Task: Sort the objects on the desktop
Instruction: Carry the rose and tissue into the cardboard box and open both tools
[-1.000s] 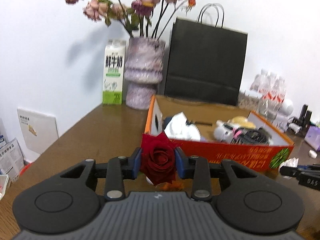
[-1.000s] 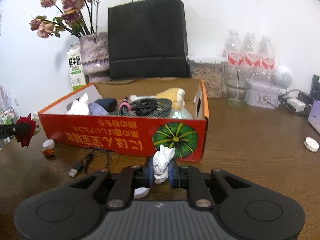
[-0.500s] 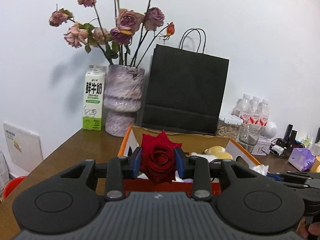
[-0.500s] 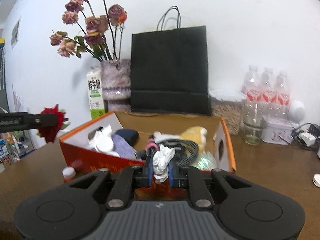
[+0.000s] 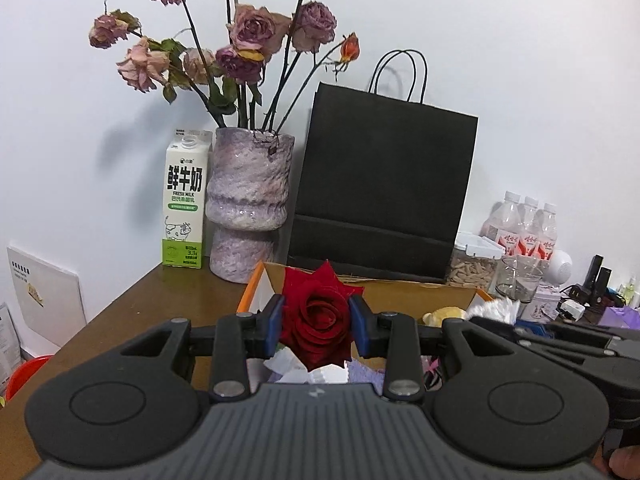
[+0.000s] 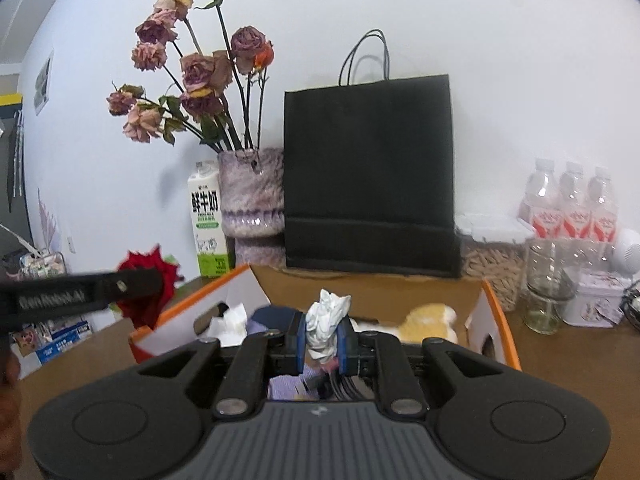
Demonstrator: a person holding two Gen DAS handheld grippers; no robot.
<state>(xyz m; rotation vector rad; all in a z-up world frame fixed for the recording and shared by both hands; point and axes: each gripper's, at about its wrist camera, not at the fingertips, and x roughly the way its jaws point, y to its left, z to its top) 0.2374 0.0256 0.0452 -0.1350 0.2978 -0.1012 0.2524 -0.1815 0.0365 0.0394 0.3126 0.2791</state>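
Right now the left gripper [image 5: 316, 326] is clamping a red rose [image 5: 317, 326] between its blue pads, the bloom facing the camera and filling the gap between the fingers, and it is hanging above the near left corner of the orange box [image 5: 256, 286], with white paper scraps [image 5: 310, 370] lying in the box just under it. The right gripper [image 6: 323, 338] is pinching a crumpled white tissue [image 6: 326, 320], nearly closed on it, the wad sticking up above the pads, and it is hovering over the near edge of the same box [image 6: 502, 316]. From the right wrist view the left gripper [image 6: 80, 294] is reaching in from the left edge with the rose [image 6: 150, 292] at its tip, beside the box's left wall and well apart from the tissue. Inside the box a yellow plush [image 6: 430, 322], a dark blue thing [image 6: 276, 316] and more white paper [image 6: 230, 318] are lying. Behind the box a black bag [image 5: 384, 188] is standing against the wall, with a mottled vase [image 5: 248, 208] of dried roses [image 5: 256, 32] just to its left and a milk carton [image 5: 185, 200] touching or nearly touching the vase. To the right, bottles [image 6: 572, 204], a clear jar [image 6: 546, 288] and a tub of pellets [image 6: 494, 256] are sitting on the brown table [image 6: 580, 356]
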